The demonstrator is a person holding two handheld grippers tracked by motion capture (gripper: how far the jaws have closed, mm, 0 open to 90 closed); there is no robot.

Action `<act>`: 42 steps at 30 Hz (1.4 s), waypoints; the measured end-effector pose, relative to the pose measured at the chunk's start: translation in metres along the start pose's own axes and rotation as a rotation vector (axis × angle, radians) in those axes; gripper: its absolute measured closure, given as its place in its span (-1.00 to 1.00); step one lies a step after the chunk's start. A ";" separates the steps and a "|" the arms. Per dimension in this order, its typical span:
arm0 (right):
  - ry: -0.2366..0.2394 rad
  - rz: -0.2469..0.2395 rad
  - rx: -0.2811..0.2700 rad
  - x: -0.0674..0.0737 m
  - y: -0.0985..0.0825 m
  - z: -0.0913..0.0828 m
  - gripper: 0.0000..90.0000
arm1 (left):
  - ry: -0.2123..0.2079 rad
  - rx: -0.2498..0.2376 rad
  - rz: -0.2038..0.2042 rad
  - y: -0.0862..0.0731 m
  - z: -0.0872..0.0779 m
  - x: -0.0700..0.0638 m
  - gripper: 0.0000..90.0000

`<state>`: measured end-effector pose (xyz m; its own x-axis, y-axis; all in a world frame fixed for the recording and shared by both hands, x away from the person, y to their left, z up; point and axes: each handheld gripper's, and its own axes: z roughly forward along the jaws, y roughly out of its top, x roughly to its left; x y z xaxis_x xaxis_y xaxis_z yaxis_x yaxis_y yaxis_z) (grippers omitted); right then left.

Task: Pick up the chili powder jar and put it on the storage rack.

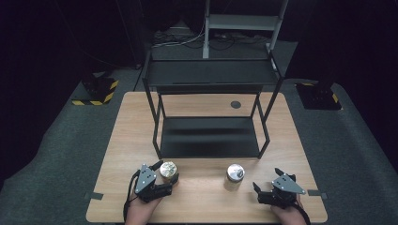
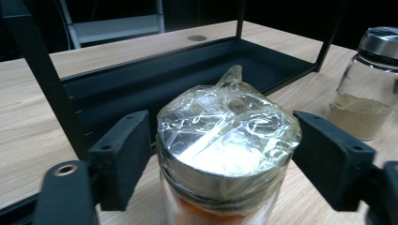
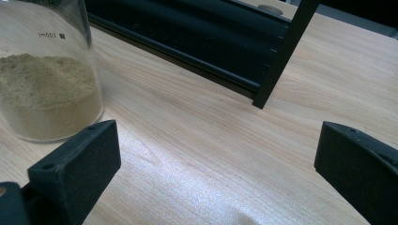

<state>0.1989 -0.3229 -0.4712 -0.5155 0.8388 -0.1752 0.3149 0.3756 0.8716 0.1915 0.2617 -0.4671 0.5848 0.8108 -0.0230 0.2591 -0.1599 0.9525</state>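
Jars stand near the front edge of the wooden table (image 1: pixel 122 140), two of them, side by side and well apart. Over on the left, the left gripper (image 1: pixel 165 183) has its black jaws on either side of the plastic-wrapped jar (image 2: pixel 225 154) (orange powder shows through the glass under its silver lid). From the left gripper view the pads sit close beside the lid, a sliver of gap visible on each side, so they flank it rather than pinch it. At the right, the right gripper (image 1: pixel 266 183) rests on the tabletop with its jaws spread wide and nothing between them. The second jar (image 1: pixel 234 174), holding beige powder, stands just left of it. Farther back sits the black two-tier rack (image 1: pixel 211 140).
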 end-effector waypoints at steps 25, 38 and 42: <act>0.000 -0.004 0.004 0.000 0.001 0.001 -1.00 | -0.006 -0.007 0.018 0.000 -0.001 0.001 -0.23; 0.003 0.001 0.003 -0.001 0.001 0.000 -1.00 | 0.020 -0.042 -0.001 0.006 -0.010 0.003 -0.23; 0.005 0.000 0.002 -0.001 0.000 0.000 -1.00 | 0.031 -0.055 -0.008 0.011 -0.014 0.005 -0.23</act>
<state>0.1998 -0.3233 -0.4708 -0.5192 0.8369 -0.1734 0.3166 0.3768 0.8705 0.1867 0.2721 -0.4524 0.5590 0.8289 -0.0217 0.2202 -0.1232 0.9676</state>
